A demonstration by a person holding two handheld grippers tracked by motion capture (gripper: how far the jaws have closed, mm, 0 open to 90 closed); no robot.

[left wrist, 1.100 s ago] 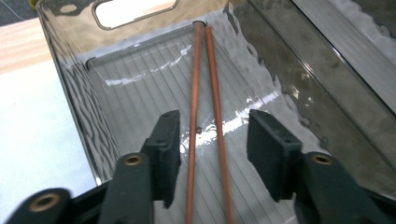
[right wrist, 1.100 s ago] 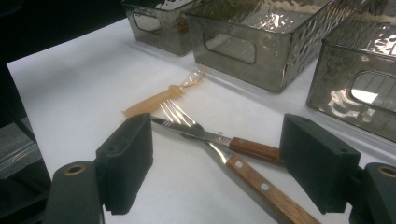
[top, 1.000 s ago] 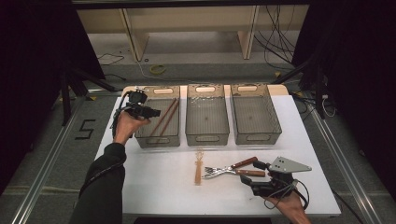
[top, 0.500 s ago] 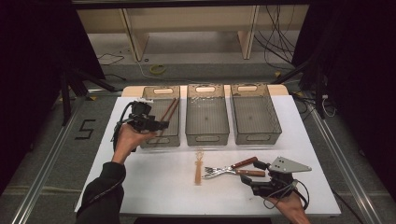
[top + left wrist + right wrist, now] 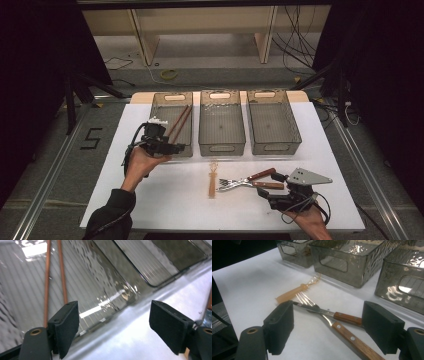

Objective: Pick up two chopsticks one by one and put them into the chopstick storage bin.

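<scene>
Two brown chopsticks (image 5: 180,121) lie in the left clear bin (image 5: 165,98); through its rippled wall they show again as chopsticks (image 5: 47,277). My left gripper (image 5: 179,148) hovers at that bin's near left corner, and the left gripper (image 5: 112,332) is open with nothing between its pads, its jaws having just been opening. A wooden-handled knife (image 5: 347,318) and fork (image 5: 352,338) lie crossed on the white table. My right gripper (image 5: 328,332) stands open around their handles without pressing them; from above, the right gripper (image 5: 268,189) rests at the near right.
A middle bin (image 5: 222,148) and a right bin (image 5: 295,130) stand beside the left one, both holding nothing I can see. An orange plastic utensil (image 5: 212,183) lies left of the fork and knife (image 5: 248,180). White table (image 5: 165,200) lies between the hands.
My left gripper has drawn back from over the left bin toward the person, and its jaws have spread wider. The right gripper, fork and knife have not moved.
</scene>
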